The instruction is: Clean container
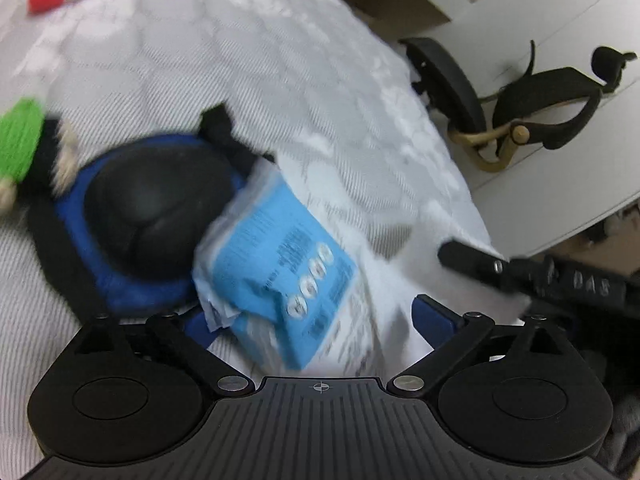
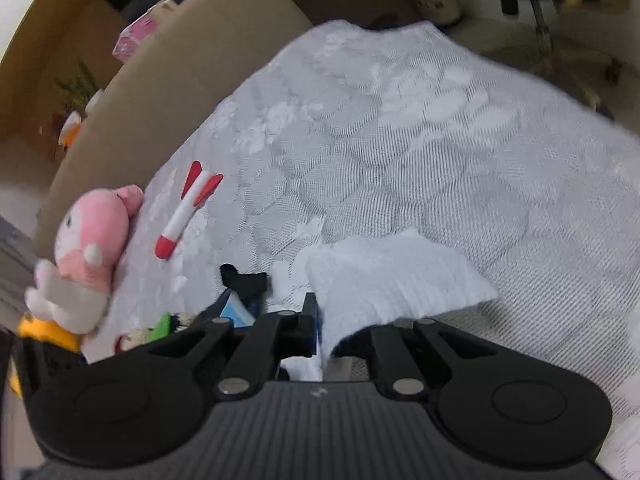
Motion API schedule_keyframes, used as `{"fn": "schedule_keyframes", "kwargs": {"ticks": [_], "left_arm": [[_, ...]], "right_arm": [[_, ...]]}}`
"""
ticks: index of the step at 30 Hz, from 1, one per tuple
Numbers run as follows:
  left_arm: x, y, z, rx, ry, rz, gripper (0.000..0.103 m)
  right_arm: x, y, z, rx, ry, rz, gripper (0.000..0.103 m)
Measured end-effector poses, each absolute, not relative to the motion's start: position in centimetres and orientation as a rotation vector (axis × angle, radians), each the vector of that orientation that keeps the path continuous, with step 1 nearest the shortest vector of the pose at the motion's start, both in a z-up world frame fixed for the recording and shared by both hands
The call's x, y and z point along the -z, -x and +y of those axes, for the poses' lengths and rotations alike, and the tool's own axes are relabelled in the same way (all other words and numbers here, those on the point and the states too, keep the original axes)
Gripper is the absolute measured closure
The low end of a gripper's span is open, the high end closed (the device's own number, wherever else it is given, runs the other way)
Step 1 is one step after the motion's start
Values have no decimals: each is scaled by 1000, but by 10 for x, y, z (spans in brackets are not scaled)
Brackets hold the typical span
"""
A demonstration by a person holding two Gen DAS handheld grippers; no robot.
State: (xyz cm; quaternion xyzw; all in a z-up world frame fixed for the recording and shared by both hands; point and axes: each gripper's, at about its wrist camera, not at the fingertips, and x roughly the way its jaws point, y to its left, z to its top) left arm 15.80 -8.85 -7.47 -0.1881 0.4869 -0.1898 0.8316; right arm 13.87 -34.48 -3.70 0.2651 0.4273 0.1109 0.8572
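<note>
In the left wrist view a dark round container with a blue rim [image 1: 148, 216] lies on the white patterned cloth [image 1: 304, 92]. A blue tissue pack [image 1: 280, 264] lies against it, between the wide-apart blue fingertips of my left gripper [image 1: 316, 320], which is open. The right gripper's black body [image 1: 540, 276] shows at the right over a white tissue. In the right wrist view my right gripper [image 2: 320, 332] is shut on a white tissue [image 2: 392, 276] that drapes over its fingers. The container is mostly hidden behind the left finger [image 2: 308, 320].
A red and white rocket toy [image 2: 186, 210], a pink plush [image 2: 88, 256] and a green toy [image 1: 20, 140] lie on the cloth at the left. A cardboard box [image 2: 168, 80] stands behind. Black straps with brass buckles [image 1: 520, 120] lie on the white table at the right.
</note>
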Motion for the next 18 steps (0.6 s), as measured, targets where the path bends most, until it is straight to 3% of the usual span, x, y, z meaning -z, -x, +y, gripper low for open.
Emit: {"fn": "schedule_keyframes", "kwargs": {"ticks": [1,2,5,10,13,15,18], "left_arm": [[72,-161,-94,403,332,1011,17],[70,-163,-99,414,251,993,36],[57,-161,-114,463,-28,922,36],[43,-119,-155,515,-706,653,35],[43,-96,-167,582,-738,627,26],[40,-79,-171,628,-695,615,13],[34,-55,-170,682,-591,618,9]], "right_arm": [[36,-138,-344,-220,-539,891,96],[35,-138,-343,-210,-522,885,96],[32,-134,-344,-175,-478,857,96],[28,-134,-344,-169,-439,831,96],[25,-134,-338,-115,-367,805,96],[22,-133,-333,-64,-288,777,96],[10,-128,-340,-78,-341,746,96]]}}
